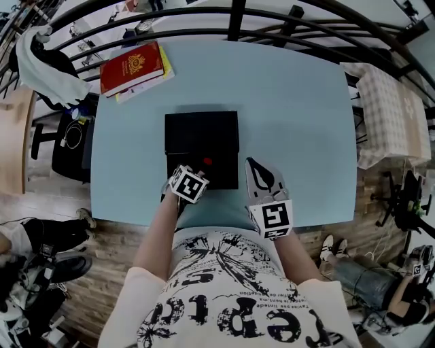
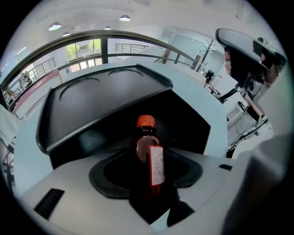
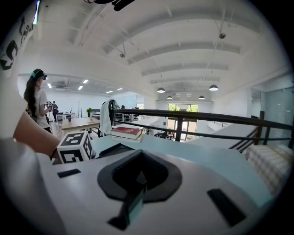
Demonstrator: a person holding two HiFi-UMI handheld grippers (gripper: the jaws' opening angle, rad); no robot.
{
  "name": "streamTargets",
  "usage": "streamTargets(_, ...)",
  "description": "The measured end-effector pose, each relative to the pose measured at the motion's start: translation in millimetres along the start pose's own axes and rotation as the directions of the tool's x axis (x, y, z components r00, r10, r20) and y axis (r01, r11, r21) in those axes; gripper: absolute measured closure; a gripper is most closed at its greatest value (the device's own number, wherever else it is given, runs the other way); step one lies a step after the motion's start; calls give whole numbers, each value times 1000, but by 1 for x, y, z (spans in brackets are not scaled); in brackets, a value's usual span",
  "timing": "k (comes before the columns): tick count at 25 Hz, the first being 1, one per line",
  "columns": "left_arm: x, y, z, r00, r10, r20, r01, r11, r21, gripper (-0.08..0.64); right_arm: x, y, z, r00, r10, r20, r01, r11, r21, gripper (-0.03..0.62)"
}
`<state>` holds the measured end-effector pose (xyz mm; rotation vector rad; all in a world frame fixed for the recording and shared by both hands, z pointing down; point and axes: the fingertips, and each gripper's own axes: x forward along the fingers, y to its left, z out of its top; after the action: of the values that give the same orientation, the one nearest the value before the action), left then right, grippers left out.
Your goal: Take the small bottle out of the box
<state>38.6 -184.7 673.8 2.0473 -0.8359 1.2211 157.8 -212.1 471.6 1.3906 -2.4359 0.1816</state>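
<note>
A black box [image 1: 224, 178] stands open near the front edge of the light blue table [image 1: 299, 136], its lid [image 1: 202, 132] laid back behind it. Inside stands a small dark bottle [image 2: 149, 156] with an orange-red cap [image 1: 207, 162] and a white label. My left gripper [image 1: 202, 170] points steeply down into the box. The bottle sits between its jaws, and a slit of light shows beside the bottle on one side. My right gripper [image 1: 253, 165] rests on the table just right of the box, its jaws together with nothing in them [image 3: 137, 181].
A red book [image 1: 132, 66] lies on yellowish sheets at the table's far left corner. A dark railing [image 1: 234, 17] runs behind the table. A checked cloth [image 1: 394, 115] sits off the right edge. A person [image 3: 39, 103] stands far off in the right gripper view.
</note>
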Motion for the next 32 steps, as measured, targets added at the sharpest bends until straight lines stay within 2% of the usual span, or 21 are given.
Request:
streamTargets(5, -19, 3, 11, 997, 34, 68, -33, 999, -9, 330, -5, 5, 4, 1000, 5, 14, -5, 1000, -17, 580)
streamTargets(12, -61, -4, 25, 982, 39, 183, -36, 999, -17, 330, -12, 18, 17, 999, 20, 42, -18, 998, -52, 580)
streamTargets(15, -84, -7, 36, 962, 68, 263, -67, 998, -12, 330, -16, 19, 25, 998, 18, 57, -15, 998, -67, 580)
streamTargets(18, -112, -8, 51, 923, 98, 372, -102, 995, -9, 330, -21, 17, 31, 997, 10, 71, -5, 997, -77, 580)
streamTargets(20, -131, -9, 60, 890, 119, 441, -127, 992, -12, 330, -24, 17, 36, 997, 10, 83, -3, 997, -82, 580)
streamTargets(22, -152, -11, 69, 843, 138, 520, -151, 988, -17, 330, -28, 19, 40, 995, 13, 98, -5, 996, -84, 580)
streamTargets(27, -217, -24, 95, 673, 168, 720, -197, 979, -43, 330, -38, 23, 54, 988, 27, 151, -16, 997, -75, 580)
streamTargets(32, -273, -35, 106, 502, 168, 848, -246, 968, -47, 330, -44, 29, 72, 978, 34, 204, -16, 996, -85, 580)
